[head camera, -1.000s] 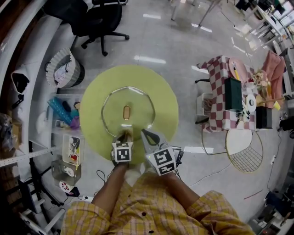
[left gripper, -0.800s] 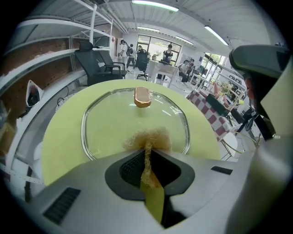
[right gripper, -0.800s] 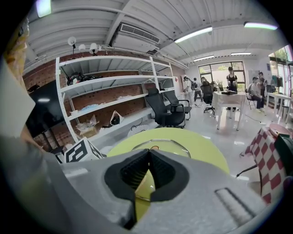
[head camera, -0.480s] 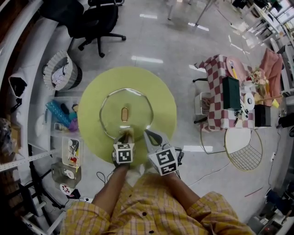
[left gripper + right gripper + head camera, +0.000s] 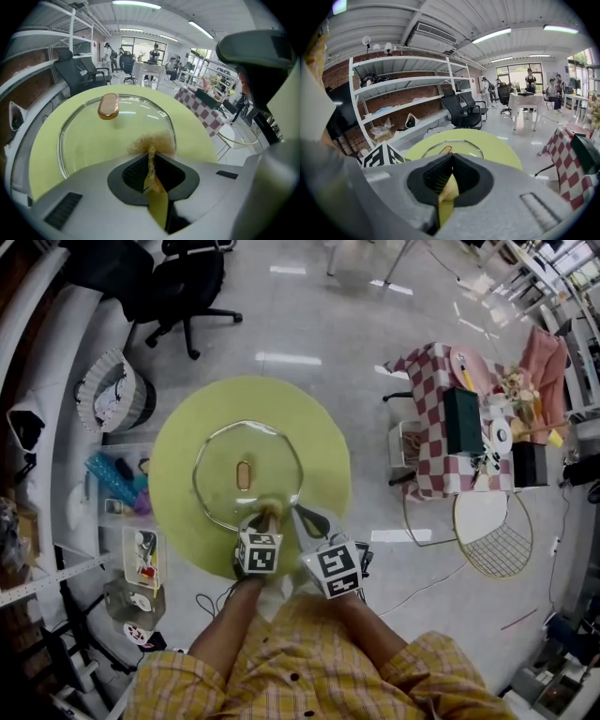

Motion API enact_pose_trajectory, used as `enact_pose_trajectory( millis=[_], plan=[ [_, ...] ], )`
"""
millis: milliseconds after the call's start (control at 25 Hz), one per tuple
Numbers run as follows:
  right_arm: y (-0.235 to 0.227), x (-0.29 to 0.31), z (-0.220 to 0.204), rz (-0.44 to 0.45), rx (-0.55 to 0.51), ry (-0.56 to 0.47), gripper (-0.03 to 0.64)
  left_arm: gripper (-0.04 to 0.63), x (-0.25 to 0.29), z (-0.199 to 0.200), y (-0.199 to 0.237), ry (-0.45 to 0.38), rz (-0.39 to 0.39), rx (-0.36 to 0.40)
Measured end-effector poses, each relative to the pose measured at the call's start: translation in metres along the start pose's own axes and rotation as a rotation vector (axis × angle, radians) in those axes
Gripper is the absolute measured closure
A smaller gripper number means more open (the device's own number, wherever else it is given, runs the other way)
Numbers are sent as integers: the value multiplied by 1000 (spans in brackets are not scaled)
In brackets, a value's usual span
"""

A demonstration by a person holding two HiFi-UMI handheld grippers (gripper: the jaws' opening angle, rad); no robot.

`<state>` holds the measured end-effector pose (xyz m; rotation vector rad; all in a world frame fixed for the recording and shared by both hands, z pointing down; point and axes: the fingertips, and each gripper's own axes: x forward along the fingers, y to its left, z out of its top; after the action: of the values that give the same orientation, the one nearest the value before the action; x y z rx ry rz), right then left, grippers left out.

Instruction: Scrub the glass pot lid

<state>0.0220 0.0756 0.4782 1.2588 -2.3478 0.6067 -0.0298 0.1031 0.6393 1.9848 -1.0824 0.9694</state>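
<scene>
The glass pot lid lies flat on a round yellow-green table, its tan knob in the middle. My left gripper is shut on a tan fibrous scrubber, which rests on the lid's near right part. In the left gripper view the scrubber sticks out of the shut left gripper onto the lid, with the knob beyond. My right gripper hovers just right of it by the lid's rim. In its own view, the right gripper is shut with nothing visibly held.
A black office chair and a white lined basket stand beyond the table on the left. Clear bins sit on the floor at left. A checked-cloth side table and a round wire rack stand at right.
The left gripper has slid the scrubber a little to the right along the lid's near part. The right gripper has stayed beside it.
</scene>
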Motion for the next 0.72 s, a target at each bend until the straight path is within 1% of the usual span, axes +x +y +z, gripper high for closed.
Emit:
enact_pose_trajectory(
  millis=[240, 400, 480, 600, 720],
  plan=[
    [-13, -8, -3, -42, 36, -5, 619, 556, 8, 0, -9, -6, -56, -22],
    [-22, -14, -3, -76, 47, -10, 618, 557, 8, 5, -23, 1, -115, -27],
    [-26, -17, 3, -84, 56, -26, 619, 555, 10, 8, -30, -1, -156, -43],
    [-29, -28, 11, -102, 62, -41, 618, 557, -1, 17, -38, -39, -194, -94],
    [-28, -35, 27, -113, 66, -72, 618, 557, -18, 33, -25, -97, -180, -104]
  ],
)
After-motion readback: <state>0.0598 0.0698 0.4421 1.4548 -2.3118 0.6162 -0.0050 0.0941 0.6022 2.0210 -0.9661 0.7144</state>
